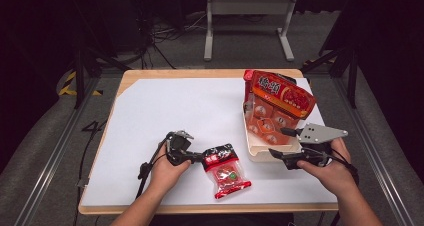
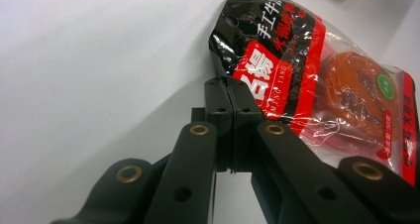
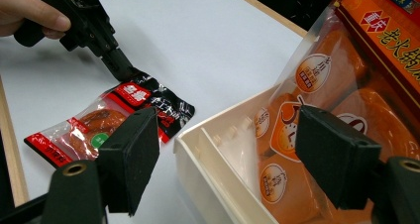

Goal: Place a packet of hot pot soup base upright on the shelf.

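Sauce packet (image 1: 226, 171) flat on table, left gripper (image 1: 199, 158) clamped on its black top edge

high view: above near edge, facing forward-down over surface (image 1: 165, 106) | left gripper view: close on packet (image 2: 317, 70) | right gripper view: near tray (image 3: 208, 149) | shared: packet

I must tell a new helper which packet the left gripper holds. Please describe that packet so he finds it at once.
On the white sheet covering the table, look near the front edge, left of the cream tray. The small packet lies flat there, its black top corner pinched in the left gripper. Unlike the big orange bag in the tray, it has red edges and a clear window.
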The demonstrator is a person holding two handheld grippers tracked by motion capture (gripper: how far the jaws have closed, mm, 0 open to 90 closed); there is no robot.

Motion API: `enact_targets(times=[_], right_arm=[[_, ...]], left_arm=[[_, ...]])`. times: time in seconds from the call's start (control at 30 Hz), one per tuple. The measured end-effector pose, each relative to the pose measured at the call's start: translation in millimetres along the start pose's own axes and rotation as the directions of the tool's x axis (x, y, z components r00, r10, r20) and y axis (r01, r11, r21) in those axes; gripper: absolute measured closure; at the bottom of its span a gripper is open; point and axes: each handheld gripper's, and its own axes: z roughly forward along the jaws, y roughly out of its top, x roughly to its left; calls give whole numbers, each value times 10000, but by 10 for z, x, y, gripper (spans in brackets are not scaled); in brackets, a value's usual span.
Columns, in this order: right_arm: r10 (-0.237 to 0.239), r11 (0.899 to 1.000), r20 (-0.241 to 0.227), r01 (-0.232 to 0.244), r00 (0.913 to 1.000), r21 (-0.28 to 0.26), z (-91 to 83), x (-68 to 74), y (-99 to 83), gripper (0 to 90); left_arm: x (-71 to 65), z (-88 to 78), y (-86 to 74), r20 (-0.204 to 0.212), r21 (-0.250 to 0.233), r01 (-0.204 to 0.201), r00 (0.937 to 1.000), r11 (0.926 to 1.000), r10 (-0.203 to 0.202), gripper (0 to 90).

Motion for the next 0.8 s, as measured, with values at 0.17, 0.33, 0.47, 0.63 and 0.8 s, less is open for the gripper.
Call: enact_targets(times=[0.17,0.33,0.47,0.63,0.8], right_arm=[[9,10000,-54,-9,10000,8,12,4,-6,258],[-25,10000,-104,25,9999,18,36,18,-1,265],[-32,10000,-246,33,9997,27,72,30,10,271],[39,10000,-386,-39,9992,16,86,30,30,299],[249,9997,-771,-251,9967,-24,93,39,57,380]], left_arm=[[-33,-12,16,-136,-257,-209,9997,9995,205,900],[-92,-109,36,-81,-912,-597,9982,9940,592,900],[-181,-220,56,29,-1561,-909,9957,9836,924,900],[-278,-320,75,16,-2041,-1411,9895,9687,1444,900],[-343,-389,75,65,-2364,-1696,9844,9567,1761,900]])
